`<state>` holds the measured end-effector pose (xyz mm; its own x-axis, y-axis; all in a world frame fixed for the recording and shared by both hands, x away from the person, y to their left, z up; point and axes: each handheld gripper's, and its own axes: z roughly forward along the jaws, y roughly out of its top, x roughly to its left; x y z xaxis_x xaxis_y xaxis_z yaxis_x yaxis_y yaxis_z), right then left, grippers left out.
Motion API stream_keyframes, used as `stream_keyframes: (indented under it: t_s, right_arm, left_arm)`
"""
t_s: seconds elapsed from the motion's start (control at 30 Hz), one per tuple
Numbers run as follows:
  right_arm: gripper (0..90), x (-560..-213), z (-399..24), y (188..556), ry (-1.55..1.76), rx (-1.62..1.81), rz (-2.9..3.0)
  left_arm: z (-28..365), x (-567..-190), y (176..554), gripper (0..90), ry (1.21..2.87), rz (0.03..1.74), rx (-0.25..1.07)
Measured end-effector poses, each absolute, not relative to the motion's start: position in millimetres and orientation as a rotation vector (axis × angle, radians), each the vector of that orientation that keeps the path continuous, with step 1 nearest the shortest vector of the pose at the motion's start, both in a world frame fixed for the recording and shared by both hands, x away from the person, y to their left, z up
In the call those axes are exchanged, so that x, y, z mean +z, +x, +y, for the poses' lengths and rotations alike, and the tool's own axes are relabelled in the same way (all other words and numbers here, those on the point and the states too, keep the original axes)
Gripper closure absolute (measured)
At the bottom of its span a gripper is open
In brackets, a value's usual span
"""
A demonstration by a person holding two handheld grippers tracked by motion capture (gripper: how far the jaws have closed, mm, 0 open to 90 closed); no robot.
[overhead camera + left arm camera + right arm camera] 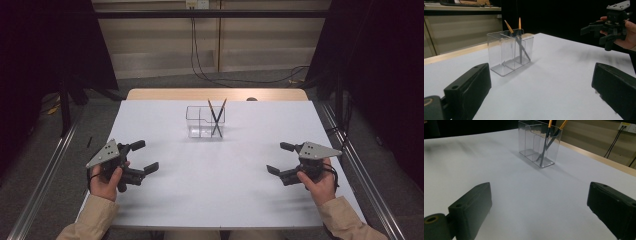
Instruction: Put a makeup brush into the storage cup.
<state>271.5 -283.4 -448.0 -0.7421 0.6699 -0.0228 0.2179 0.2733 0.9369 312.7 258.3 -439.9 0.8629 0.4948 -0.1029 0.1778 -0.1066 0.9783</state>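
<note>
Both grippers are just hanging over the table with jaws wide and nothing in them, left gripper around 8 o'clock and right gripper around 4 o'clock. The clear holder sits up at 12 o'clock, well apart from both. Two pencils stand crossed in its right-hand compartment, leaning against each other.
</note>
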Motion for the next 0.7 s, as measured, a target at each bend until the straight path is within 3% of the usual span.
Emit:
stream_keyframes:
  t_s: [0.7]
  right_arm:
    - [5.1,-446.7,-287.8,267.9,0.807,1.515,2.113]
  left_arm:
    - [260.3,-439.3,310.7,2.2,1.688,0.530,0.303]
